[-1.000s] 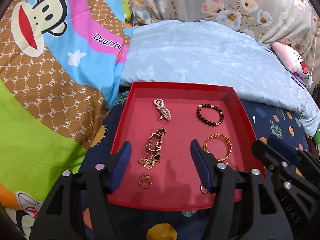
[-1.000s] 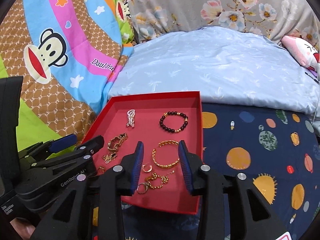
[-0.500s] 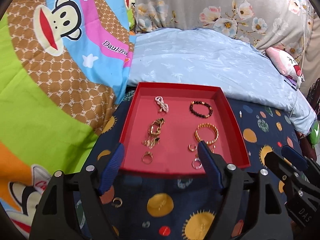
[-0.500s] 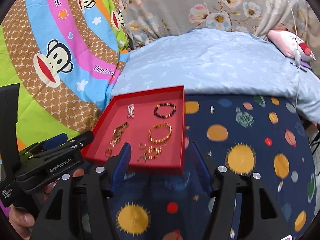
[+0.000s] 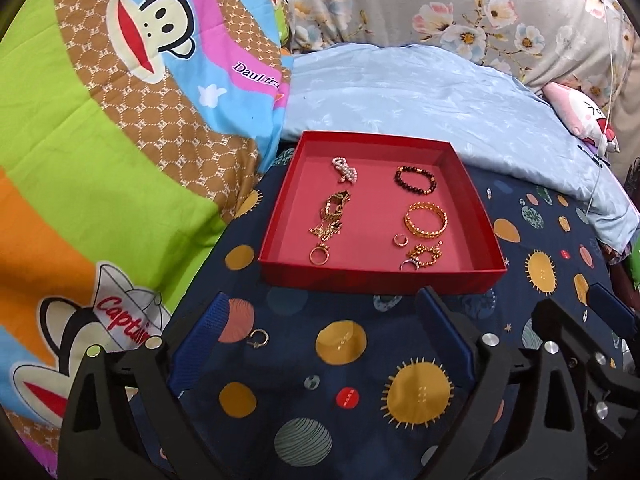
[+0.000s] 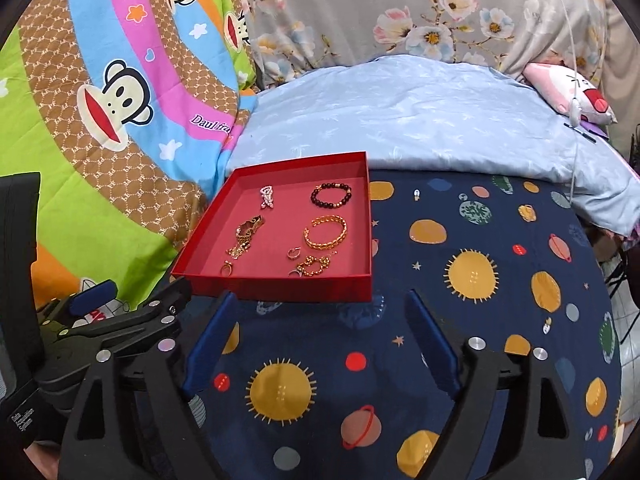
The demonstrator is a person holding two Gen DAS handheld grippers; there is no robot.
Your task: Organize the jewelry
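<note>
Both grippers have pulled back from the red tray (image 5: 380,276) since the earlier frames, jaws just opening, nothing between them. Left gripper (image 5: 320,340) and right gripper (image 6: 320,340) now stand wide and empty over the planet-print sheet (image 6: 480,320). I note one gold hoop earring (image 5: 259,337) loose on the sheet beside the left pad. Beyond, the tray holds rings, gold bangle (image 5: 425,220), chain bracelet (image 5: 332,216), dark bead bracelet (image 5: 415,180) and pearl piece (image 5: 344,169). Judged nearly done; the stray hoop remains.
</note>
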